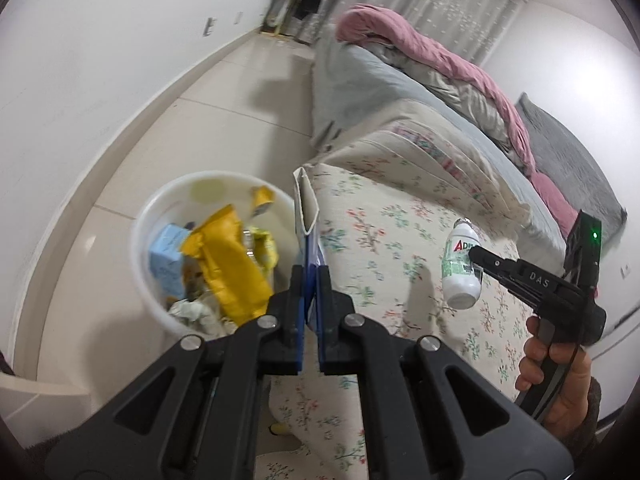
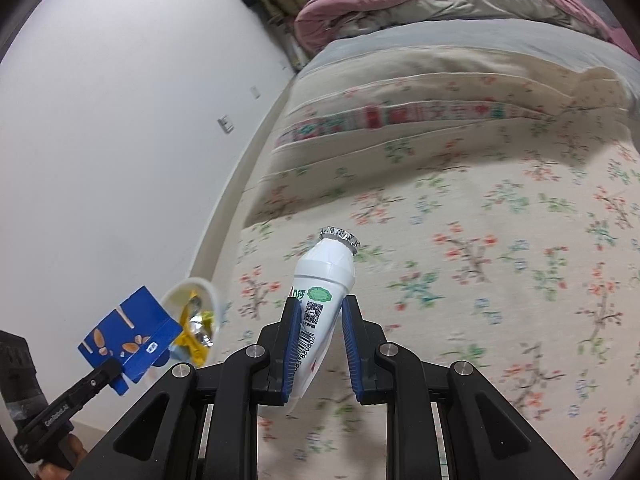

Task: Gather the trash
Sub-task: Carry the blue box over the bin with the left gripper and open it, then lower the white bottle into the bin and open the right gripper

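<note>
Beside the floral bed (image 2: 480, 260), left tool (image 1: 311, 280) pinches a half-hidden blue carton (image 2: 128, 332); right tool (image 2: 320, 332) clamps a bottle (image 2: 324, 280).

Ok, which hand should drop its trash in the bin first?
Left. Its gripper is clamped on the blue carton right beside the bin; the right gripper straddles the bottle over the bed.
</note>
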Demonstrator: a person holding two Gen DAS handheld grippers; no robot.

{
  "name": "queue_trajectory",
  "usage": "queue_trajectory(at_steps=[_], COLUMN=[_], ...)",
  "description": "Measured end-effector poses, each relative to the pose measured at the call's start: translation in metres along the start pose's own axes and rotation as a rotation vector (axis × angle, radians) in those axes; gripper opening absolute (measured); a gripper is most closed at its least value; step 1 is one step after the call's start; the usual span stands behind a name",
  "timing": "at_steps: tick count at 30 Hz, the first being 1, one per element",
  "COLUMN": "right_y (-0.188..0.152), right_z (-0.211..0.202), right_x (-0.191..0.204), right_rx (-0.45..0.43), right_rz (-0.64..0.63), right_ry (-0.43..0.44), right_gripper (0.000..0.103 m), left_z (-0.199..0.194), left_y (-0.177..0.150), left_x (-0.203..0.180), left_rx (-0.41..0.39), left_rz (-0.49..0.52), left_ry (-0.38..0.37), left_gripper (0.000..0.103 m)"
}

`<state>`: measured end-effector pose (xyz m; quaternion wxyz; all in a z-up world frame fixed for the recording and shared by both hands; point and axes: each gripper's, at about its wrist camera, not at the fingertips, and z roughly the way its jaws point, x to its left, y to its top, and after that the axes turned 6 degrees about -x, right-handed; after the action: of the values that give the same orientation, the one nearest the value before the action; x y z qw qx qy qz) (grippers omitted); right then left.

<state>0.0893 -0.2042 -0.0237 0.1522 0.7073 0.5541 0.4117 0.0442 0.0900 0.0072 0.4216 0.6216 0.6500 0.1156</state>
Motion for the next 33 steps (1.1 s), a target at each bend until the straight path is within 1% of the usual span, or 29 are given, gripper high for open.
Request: queue_trajectory(at_steps=[3,7,10,12,15,16,17,18,19,20,23,27,28,31,33], right_y=[-0.003,-0.007,-0.011,-0.012,-0.013,-0.013,-0.014,-0.014,-0.014,-0.014,-0.013,-0.014,-0.015,-0.018,-0.022], right_z=[0.009,0.019,0.026,0.032,0.04,0.043,0.046,0.048,0.05,0.053,0.059,0.073,0.076,0.09,0.099], right_x=[0.014,0.031,0.044,0.052,0.065,0.068,0.073,0.076,0.08,0.083,0.092,0.107,0.109,0.118,0.124], right_rx=[0.016,0.034,0.048,0.055,0.066,0.068,0.072,0.073,0.074,0.074,0.078,0.091,0.094,0.106,0.119], right_rz=[-0.014,-0.038,-0.054,-0.065,-0.079,-0.081,-0.084,-0.087,-0.093,-0.098,-0.115,-0.157,-0.166,-0.195,-0.216], right_ry=[0.028,0.052,0.074,0.086,0.105,0.111,0.12,0.126,0.132,0.136,0.145,0.149,0.148,0.146,0.144], right_gripper=[0.022,0.022,0.022,0.022,0.022,0.022,0.022,0.022,0.022,0.022,0.022,0.022,0.022,0.022,0.022], left_z=[0.002,0.003,0.008,0.011,0.016,0.018,0.021,0.022,0.02,0.018,0.011,0.011,0.012,0.014,0.013], left_y=[0.001,-0.001,-0.003,-0.004,-0.004,-0.004,-0.003,-0.002,-0.002,0.0,0.003,0.003,0.003,0.002,0.003], left_x=[0.012,0.027,0.04,0.046,0.049,0.051,0.055,0.057,0.06,0.061,0.066,0.071,0.072,0.072,0.069], left_rx=[0.006,0.018,0.036,0.047,0.05,0.061,0.079,0.078,0.071,0.065,0.059,0.081,0.091,0.099,0.096], left_rz=[-0.034,-0.081,-0.125,-0.141,-0.141,-0.144,-0.151,-0.159,-0.166,-0.166,-0.154,-0.132,-0.128,-0.107,-0.089], left_ry=[0.028,0.088,0.117,0.123,0.139,0.153,0.165,0.174,0.196,0.216,0.303,0.415,0.435,0.459,0.466], left_gripper=[0.006,0.006,0.006,0.007,0.012,0.022,0.035,0.043,0.059,0.069,0.081,0.085,0.089,0.097,0.099])
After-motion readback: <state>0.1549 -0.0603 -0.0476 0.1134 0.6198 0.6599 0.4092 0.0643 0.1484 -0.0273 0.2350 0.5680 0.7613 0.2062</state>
